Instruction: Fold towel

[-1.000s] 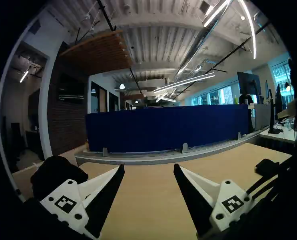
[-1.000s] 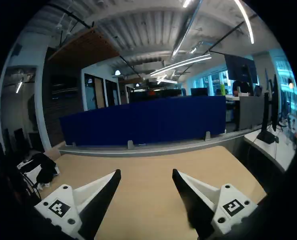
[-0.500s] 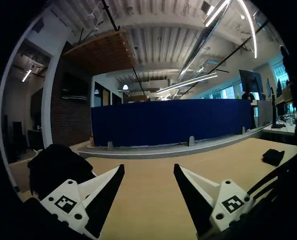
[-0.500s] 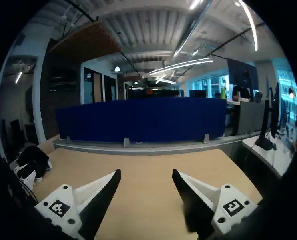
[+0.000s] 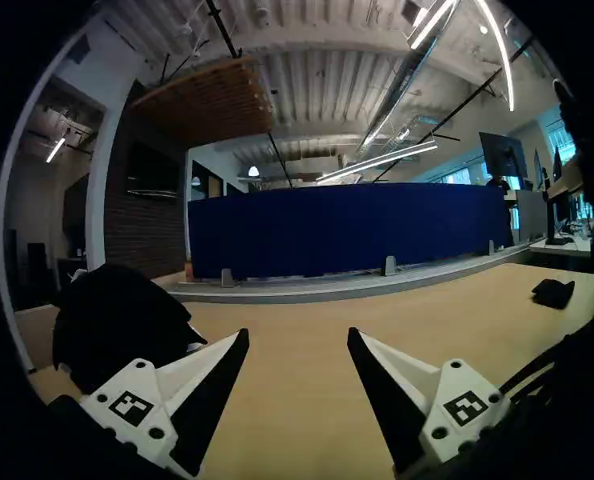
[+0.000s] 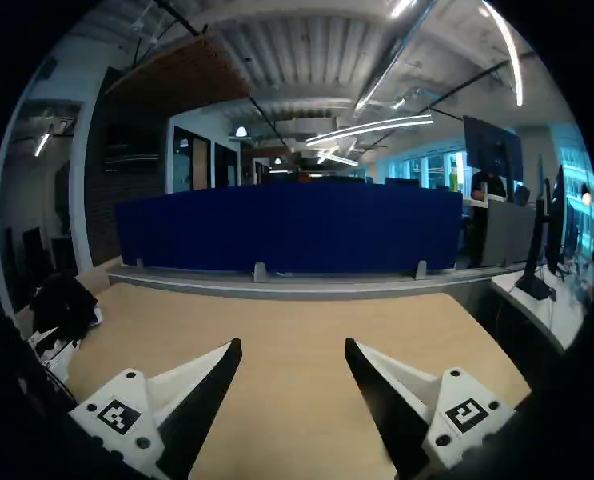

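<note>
My left gripper is open, low over the light wooden table, with nothing between its fingers. A dark bulky bundle, maybe cloth or a bag, sits just beyond its left finger. A small dark folded cloth lies far right on the table. My right gripper is also open and holds nothing, above the same wooden table. In the right gripper view the dark bundle rests at the table's left edge, beside white items.
A blue divider panel on a grey rail bounds the table's far side. Desks with monitors stand to the right. Black cables run by the left gripper's right finger.
The left gripper view has dropped lower and swung, so the dark bundle looms larger and the divider stands taller. The right gripper view has shifted slightly. Both grippers stay open.
</note>
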Tool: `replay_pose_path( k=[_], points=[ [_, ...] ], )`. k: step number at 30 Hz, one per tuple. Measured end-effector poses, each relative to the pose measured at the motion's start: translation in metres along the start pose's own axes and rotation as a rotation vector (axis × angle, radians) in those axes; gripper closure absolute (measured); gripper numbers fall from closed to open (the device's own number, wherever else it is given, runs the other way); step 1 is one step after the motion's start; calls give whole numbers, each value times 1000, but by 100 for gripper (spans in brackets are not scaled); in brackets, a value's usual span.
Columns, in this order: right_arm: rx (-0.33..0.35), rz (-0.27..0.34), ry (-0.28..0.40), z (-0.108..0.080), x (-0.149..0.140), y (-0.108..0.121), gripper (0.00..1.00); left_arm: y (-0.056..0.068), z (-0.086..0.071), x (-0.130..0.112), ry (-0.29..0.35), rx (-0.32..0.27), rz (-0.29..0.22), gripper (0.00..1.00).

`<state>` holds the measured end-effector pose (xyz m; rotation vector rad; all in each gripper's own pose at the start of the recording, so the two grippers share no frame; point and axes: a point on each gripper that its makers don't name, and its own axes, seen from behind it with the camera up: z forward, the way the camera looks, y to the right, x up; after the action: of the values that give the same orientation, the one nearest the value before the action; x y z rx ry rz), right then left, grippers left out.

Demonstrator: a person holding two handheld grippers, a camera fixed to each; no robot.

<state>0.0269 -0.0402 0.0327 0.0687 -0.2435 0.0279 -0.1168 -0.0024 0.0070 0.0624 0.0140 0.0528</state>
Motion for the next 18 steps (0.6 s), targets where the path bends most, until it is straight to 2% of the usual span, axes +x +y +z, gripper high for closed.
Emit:
replay_pose_path(
  k=[8, 18],
  points=[
    [-1, -5, 6, 0, 1, -2, 0, 3, 2, -9, -1, -11, -30, 9],
    [-3, -12, 1, 2, -1, -1, 0, -4, 4, -16, -17, -1, -59, 9]
  ],
)
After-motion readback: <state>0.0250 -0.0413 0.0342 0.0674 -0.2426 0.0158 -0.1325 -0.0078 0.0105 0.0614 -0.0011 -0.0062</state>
